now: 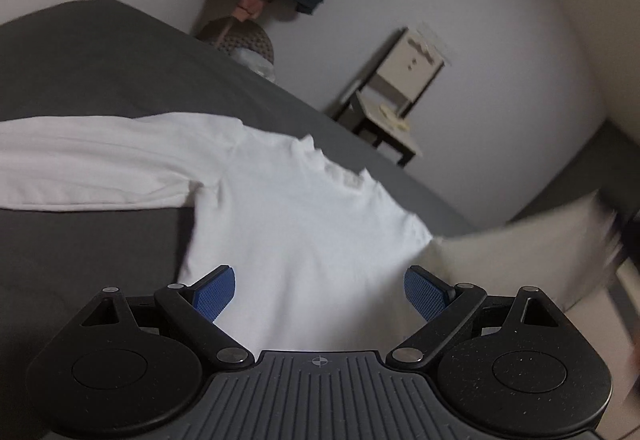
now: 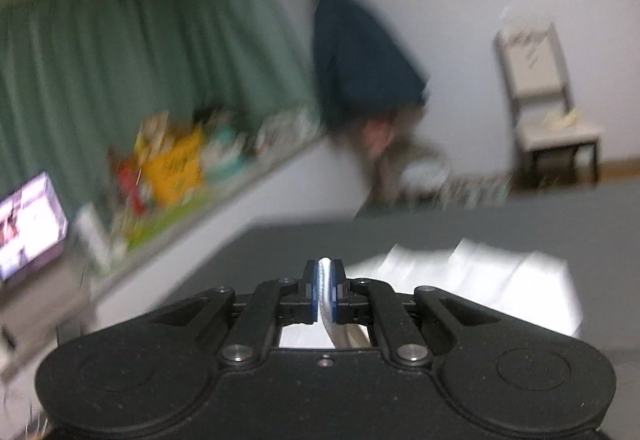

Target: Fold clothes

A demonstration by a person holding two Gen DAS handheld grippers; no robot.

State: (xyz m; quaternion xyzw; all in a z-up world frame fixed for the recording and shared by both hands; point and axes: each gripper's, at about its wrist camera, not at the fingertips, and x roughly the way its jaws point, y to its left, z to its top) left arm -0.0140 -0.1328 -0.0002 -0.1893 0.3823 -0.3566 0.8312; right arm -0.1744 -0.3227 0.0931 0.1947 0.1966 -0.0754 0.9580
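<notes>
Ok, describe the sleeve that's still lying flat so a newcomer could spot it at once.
Start at the dark grey bed and find the white long-sleeved shirt spread on it. The flat sleeve stretches straight out toward the left wrist view's left edge, unlike the opposite side, lifted and blurred.

- The white shirt's left sleeve runs off the left wrist view's edge; its right sleeve is a blur toward the bed's right edge.
- The shirt's hem hides behind the left tool.
- In the right wrist view, motion smears the shelf clutter, green curtain and hanging dark garment; nothing there reads clearly.
- The screen is cut by the left edge, its picture unreadable.
</notes>
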